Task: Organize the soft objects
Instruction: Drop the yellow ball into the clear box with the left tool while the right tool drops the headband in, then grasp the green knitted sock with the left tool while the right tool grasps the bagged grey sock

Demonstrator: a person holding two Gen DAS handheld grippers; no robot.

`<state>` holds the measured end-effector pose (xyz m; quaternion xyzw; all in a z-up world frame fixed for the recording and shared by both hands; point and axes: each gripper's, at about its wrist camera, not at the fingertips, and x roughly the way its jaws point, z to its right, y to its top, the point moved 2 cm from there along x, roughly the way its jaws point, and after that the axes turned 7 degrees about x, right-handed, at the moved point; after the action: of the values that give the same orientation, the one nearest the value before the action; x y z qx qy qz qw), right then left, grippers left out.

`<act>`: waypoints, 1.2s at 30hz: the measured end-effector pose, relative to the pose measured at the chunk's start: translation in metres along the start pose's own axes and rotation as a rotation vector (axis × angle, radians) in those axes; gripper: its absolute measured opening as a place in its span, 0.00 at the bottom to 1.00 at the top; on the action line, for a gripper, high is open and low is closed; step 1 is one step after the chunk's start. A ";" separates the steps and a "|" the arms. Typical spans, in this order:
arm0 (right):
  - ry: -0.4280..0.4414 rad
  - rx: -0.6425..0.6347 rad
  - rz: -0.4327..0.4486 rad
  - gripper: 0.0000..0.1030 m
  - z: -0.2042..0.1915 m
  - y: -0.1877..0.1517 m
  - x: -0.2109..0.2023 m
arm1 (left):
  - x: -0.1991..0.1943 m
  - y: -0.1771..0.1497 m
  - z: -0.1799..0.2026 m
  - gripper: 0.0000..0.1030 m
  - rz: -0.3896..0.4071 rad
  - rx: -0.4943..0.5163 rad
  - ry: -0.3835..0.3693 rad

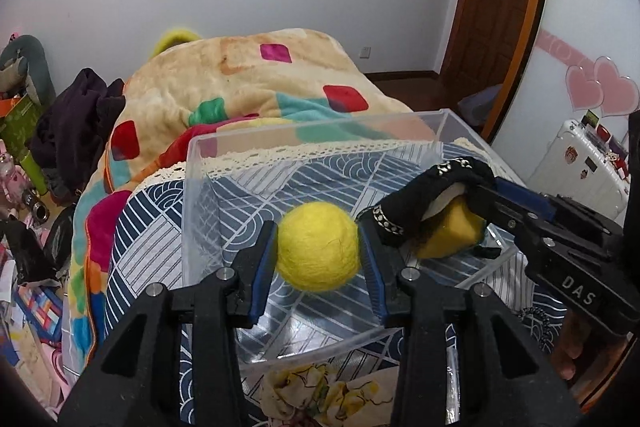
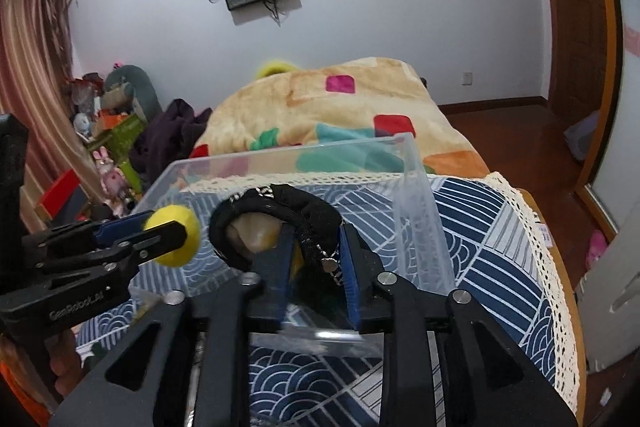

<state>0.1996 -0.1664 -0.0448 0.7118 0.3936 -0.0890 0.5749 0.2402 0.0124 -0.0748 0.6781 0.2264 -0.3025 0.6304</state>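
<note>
My left gripper (image 1: 319, 251) is shut on a yellow felt ball (image 1: 318, 247) and holds it over the clear plastic box (image 1: 320, 129); the ball also shows in the right wrist view (image 2: 176, 237). My right gripper (image 2: 314, 263) is shut on a black scrunchie (image 2: 280, 205) together with a yellow sponge (image 2: 256, 233), held above the box's right part. In the left wrist view the scrunchie (image 1: 416, 203) and sponge (image 1: 452, 231) sit at the right gripper's tips. The clear box (image 2: 416, 195) rests on a blue patterned cloth.
A floral cloth (image 1: 320, 391) lies just in front of the box. A colourful blanket (image 1: 248, 83) is heaped behind it, with dark clothes (image 1: 76, 111) at its left. The bed's lace-trimmed edge (image 2: 548, 267) drops to a wooden floor at the right.
</note>
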 end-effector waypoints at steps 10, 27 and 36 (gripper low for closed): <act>-0.038 -0.006 0.077 0.72 0.007 0.005 -0.028 | -0.022 -0.001 0.000 0.56 0.043 -0.009 -0.007; 0.061 -0.072 0.056 0.90 -0.010 -0.035 -0.062 | -0.091 -0.078 0.003 0.79 0.129 -0.002 0.057; 0.053 -0.065 -0.092 0.90 -0.002 -0.075 -0.030 | -0.083 -0.131 -0.005 0.79 0.056 -0.035 0.058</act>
<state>0.1288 -0.1758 -0.0830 0.6762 0.4434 -0.0837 0.5824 0.0917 0.0371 -0.1113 0.6815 0.2310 -0.2608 0.6436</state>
